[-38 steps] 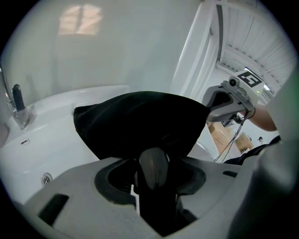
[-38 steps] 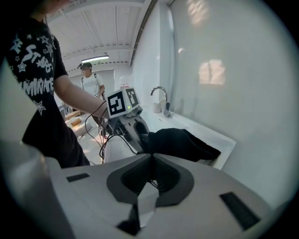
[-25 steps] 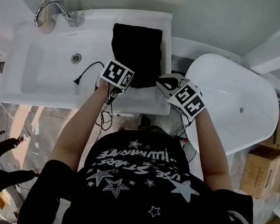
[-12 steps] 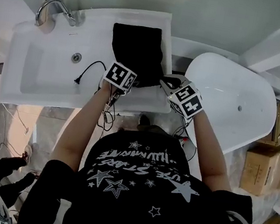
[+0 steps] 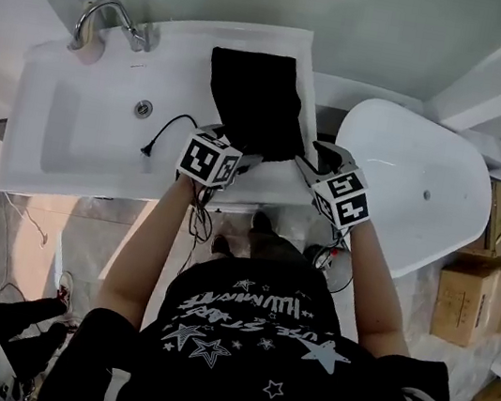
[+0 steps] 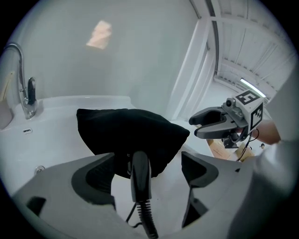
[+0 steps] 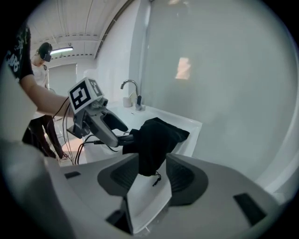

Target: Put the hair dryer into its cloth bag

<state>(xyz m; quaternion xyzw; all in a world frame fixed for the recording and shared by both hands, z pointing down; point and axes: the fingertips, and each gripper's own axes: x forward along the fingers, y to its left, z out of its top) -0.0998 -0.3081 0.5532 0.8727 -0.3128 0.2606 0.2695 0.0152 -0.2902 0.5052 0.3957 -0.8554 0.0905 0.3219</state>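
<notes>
Between the opening fingers of your left gripper [image 6: 148, 163] stands the hair dryer [image 6: 140, 173], handle toward you, neither pad touching it. Its head sits inside the cloth bag [image 6: 133, 133] just ahead, long axis running away along the sink [image 5: 69, 150] ledge. Right of that, your right gripper [image 7: 153, 169] is opening too, the bag's near edge loose between its fingers. Just right of them the ledge ends.

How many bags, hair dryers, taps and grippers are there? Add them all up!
Cloth bag: 1
Hair dryer: 1
Tap: 1
Grippers: 2, both opening; left gripper around the hair dryer handle, right gripper around a bag corner
Total: 5
</notes>
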